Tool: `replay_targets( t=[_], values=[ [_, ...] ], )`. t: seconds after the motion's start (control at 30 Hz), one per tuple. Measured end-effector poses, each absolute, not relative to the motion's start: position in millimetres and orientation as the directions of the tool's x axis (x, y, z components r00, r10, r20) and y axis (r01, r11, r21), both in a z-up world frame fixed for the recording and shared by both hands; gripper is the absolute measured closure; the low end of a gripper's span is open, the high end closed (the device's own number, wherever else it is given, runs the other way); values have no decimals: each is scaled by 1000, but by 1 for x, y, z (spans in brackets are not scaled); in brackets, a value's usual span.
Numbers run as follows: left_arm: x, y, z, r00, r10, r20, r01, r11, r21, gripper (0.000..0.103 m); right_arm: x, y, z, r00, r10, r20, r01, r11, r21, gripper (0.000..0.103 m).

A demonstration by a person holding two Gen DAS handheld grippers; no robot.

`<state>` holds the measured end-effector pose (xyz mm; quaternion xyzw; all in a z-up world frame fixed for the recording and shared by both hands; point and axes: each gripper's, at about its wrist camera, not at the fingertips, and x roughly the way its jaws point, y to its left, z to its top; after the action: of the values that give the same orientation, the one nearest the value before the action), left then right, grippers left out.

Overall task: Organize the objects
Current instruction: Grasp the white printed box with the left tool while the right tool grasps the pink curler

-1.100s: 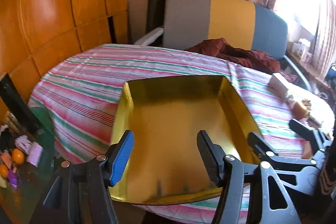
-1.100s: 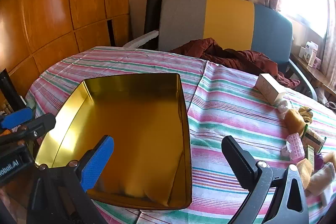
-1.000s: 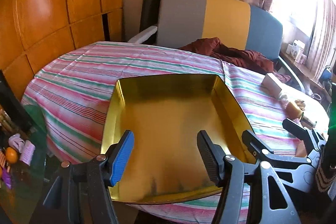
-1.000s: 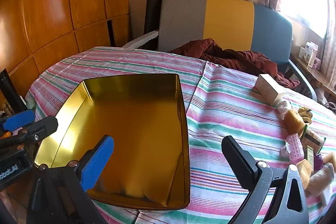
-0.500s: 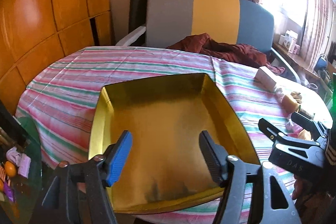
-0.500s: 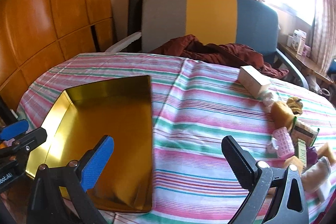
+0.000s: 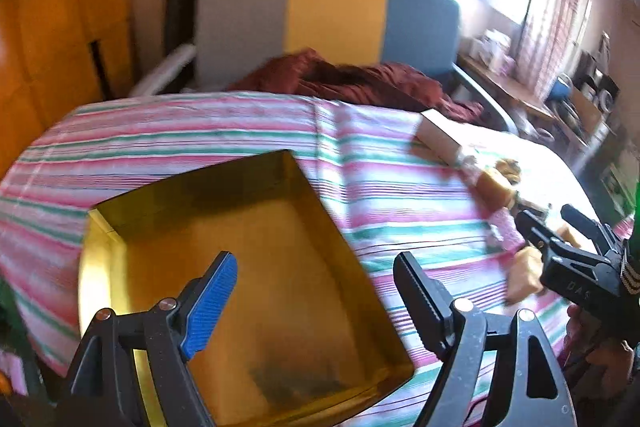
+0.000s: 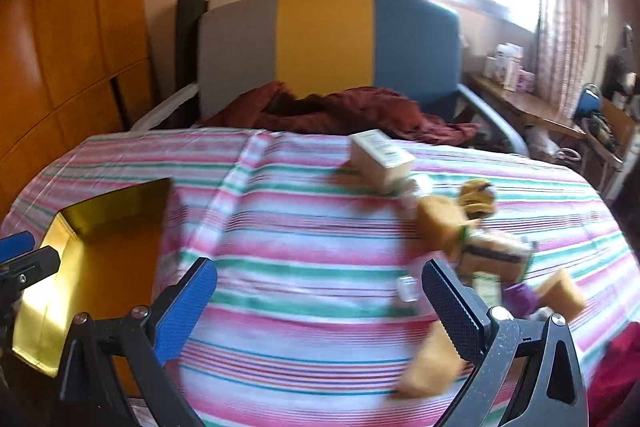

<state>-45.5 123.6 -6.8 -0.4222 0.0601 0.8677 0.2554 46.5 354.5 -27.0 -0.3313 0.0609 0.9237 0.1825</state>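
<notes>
An empty gold tray (image 7: 248, 267) lies on the striped tablecloth; it also shows at the left of the right wrist view (image 8: 104, 251). My left gripper (image 7: 316, 287) is open and empty above the tray's near right part. My right gripper (image 8: 320, 291) is open and empty over the cloth, with a cluster of small objects (image 8: 484, 251) just beyond its right finger. A white box (image 8: 380, 157) lies at the far end of that cluster. The right gripper also shows in the left wrist view (image 7: 568, 227), beside the same objects (image 7: 500, 187).
A grey, yellow and blue chair (image 8: 328, 43) with dark red cloth (image 8: 344, 111) on its seat stands behind the table. Wooden panels (image 8: 68, 47) line the left wall. A cluttered side table (image 8: 528, 103) stands by the window at right.
Both grippers have swung right. The tray has slid left in both views. The right gripper has moved close to the cluster of small objects. Both stay open.
</notes>
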Motion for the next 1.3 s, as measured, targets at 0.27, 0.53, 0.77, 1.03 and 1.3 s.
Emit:
replay_targets(
  t=[0.27,0.53,0.77,1.03,1.3],
  values=[
    [-86,224,-12,-299,502,-812,-591,-765,-256,21,75,430,-13,-667,399,-629,-487,-872,-37,0],
    [-147,332,-34,-179,518,-836,-567,-749,-343,20,94,493,-12,-638,422,-645,-522,-852,-41,0],
    [-201,413,-58,-187,448,-874,-512,-804,-302,11,102,519,-22,-662,368,-653,-484,-875,-3,0],
    [-238,466,-92,-172,363,-916,-466,-849,-249,8,117,551,-29,-659,363,-658,-525,-849,57,0],
    [-222,475,-111,-206,310,-928,-555,-818,-150,41,114,550,-36,-679,289,-675,-479,-871,109,0]
  ],
)
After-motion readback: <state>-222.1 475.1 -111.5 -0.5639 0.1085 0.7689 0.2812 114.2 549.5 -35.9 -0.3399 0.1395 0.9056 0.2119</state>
